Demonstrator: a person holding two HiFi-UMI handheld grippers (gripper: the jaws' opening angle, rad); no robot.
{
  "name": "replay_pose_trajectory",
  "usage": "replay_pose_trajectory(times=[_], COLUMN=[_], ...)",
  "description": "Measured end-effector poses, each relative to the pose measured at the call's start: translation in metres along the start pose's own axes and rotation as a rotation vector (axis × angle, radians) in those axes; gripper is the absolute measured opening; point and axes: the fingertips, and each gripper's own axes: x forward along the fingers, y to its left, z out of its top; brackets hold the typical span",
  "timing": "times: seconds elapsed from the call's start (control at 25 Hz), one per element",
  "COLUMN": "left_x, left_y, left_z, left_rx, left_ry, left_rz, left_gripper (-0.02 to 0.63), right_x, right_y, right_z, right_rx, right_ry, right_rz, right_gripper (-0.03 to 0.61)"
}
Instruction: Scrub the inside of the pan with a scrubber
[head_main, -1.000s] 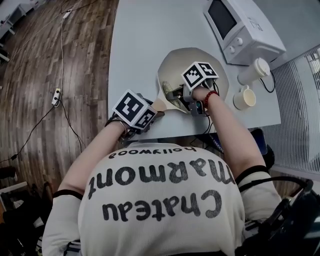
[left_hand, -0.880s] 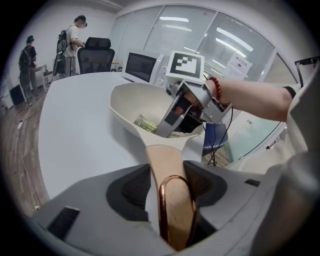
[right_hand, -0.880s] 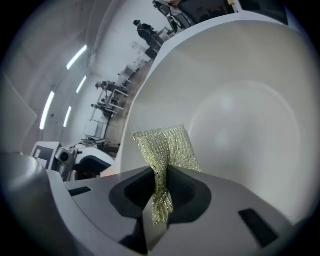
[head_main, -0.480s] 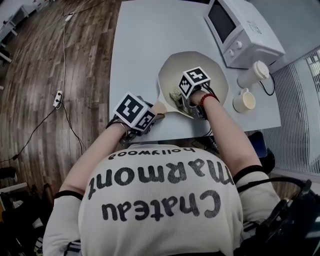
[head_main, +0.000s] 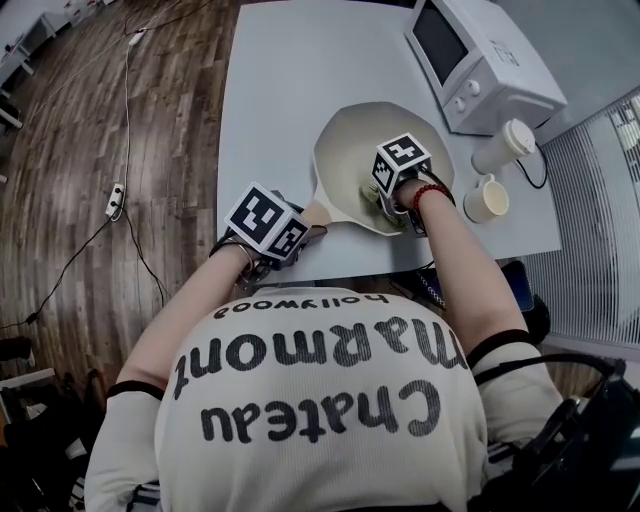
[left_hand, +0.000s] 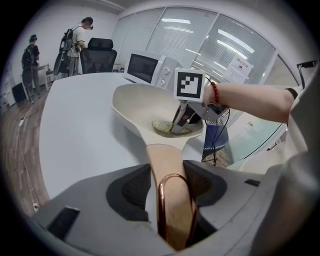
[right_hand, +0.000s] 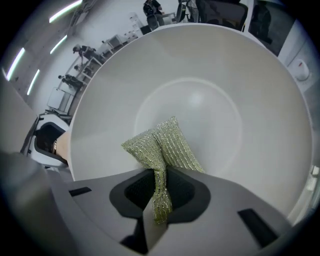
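A cream pan (head_main: 345, 140) rests on the white table, its beige handle (left_hand: 167, 162) pointing toward me with a copper loop at the end. My left gripper (left_hand: 167, 184) is shut on that handle, one pad on each side; in the head view the left gripper (head_main: 306, 231) sits at the table's near edge. A gold-green mesh scrubber (right_hand: 162, 145) lies pinched in my right gripper (right_hand: 159, 192), its free end pressed on the pan's inner floor (right_hand: 215, 115). From the head view, the right gripper (head_main: 386, 206) is inside the pan near its front rim.
A white microwave (head_main: 482, 62) stands at the back right of the table. A lidded cup (head_main: 505, 146) and a mug (head_main: 488, 197) sit right of the pan. Floor cables and a power strip (head_main: 114, 192) lie to the left. People (left_hand: 79, 41) stand far off.
My right gripper has swept the scrubber from the pan's near-left side toward its front right. The left gripper has kept its hold on the handle.
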Motion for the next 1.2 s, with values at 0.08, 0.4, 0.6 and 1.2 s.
replay_pose_trajectory(times=[0.08, 0.4, 0.6, 1.2], left_x=[0.0, 0.002, 0.003, 0.002], left_y=[-0.001, -0.002, -0.003, -0.003], left_z=[0.0, 0.002, 0.001, 0.002], left_rx=[-0.007, 0.0, 0.003, -0.009], left_ry=[0.001, -0.001, 0.0, -0.005], left_rz=[-0.008, 0.0, 0.004, 0.001], left_gripper=[0.218, 0.218, 0.218, 0.218], right_x=[-0.002, -0.018, -0.024, -0.07], right_y=[-0.007, -0.04, -0.047, -0.1], right_z=[-0.004, -0.019, -0.03, -0.011], right_rx=[-0.021, -0.164, -0.194, -0.211], right_ry=[0.001, 0.117, 0.156, 0.04], right_rz=[-0.048, -0.334, -0.401, -0.513], right_gripper=[0.061, 0.061, 0.061, 0.061])
